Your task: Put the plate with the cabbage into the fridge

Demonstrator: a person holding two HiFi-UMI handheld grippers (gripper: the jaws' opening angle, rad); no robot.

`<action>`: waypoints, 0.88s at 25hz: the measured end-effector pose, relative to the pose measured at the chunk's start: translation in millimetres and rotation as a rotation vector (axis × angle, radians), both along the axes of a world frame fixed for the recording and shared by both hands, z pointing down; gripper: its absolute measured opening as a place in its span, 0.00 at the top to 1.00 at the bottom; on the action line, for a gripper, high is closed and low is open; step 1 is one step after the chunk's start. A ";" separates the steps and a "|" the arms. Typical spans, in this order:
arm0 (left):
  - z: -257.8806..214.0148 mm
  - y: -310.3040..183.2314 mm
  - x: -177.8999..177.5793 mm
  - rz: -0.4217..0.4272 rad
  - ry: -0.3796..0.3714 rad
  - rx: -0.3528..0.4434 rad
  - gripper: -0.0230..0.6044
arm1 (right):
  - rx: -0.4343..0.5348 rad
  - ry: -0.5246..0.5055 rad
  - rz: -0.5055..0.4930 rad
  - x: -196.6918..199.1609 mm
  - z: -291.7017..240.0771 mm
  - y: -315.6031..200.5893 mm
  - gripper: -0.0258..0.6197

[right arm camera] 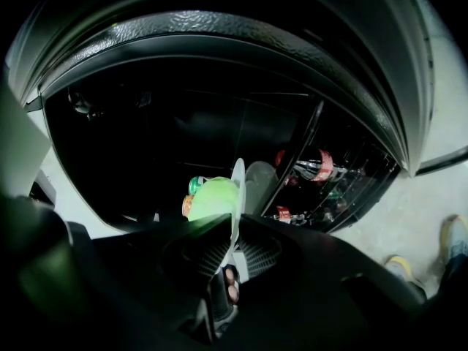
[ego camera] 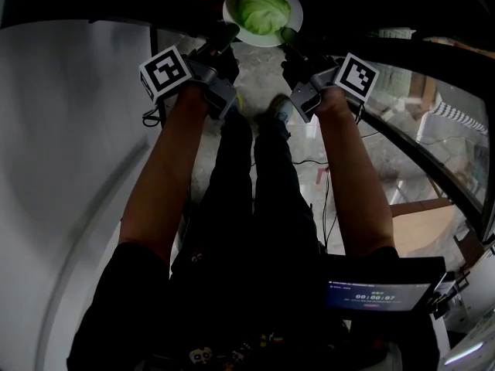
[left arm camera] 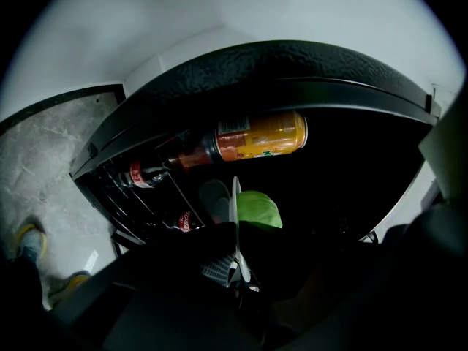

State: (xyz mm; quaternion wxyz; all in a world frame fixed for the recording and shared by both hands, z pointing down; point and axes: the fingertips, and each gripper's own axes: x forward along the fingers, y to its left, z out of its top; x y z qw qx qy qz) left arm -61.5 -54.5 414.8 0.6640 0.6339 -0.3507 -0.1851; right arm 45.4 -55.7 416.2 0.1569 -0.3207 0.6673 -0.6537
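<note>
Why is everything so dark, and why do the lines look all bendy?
Head view: dim, only the cabbage on its plate looks bright. Left gripper view: fridge inside is black, its edge bowed by the wide lens. Right gripper view: same bend, dark corners.

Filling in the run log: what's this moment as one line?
left gripper: shut on plate rim | right gripper: shut on plate rim | cabbage: on plate | fridge: open ahead

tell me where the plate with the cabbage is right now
Top centre of the head view: the white plate with the cabbage is gripped at its rim by the left gripper and right gripper, at the dark fridge opening.
</note>
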 end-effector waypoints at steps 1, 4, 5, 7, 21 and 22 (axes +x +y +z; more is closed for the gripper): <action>0.1 0.0 0.0 0.000 0.000 -0.002 0.95 | -0.002 0.000 0.000 0.0 0.3 -0.1 0.93; 2.1 0.4 0.1 -0.005 0.002 -0.010 0.95 | -0.006 0.004 0.001 0.3 1.7 0.1 0.93; 2.6 0.5 0.1 -0.005 0.001 -0.011 0.95 | -0.007 0.004 0.003 0.5 1.9 0.3 0.93; 2.4 0.4 0.4 -0.005 0.000 -0.013 0.95 | -0.009 0.001 0.007 0.9 2.2 0.5 0.93; 3.7 0.9 -1.1 -0.018 -0.024 -0.038 0.95 | -0.005 0.006 0.022 0.8 2.4 0.7 0.93; 3.5 1.1 -0.9 -0.020 -0.028 -0.045 0.95 | -0.004 0.010 0.026 1.1 2.3 0.5 0.93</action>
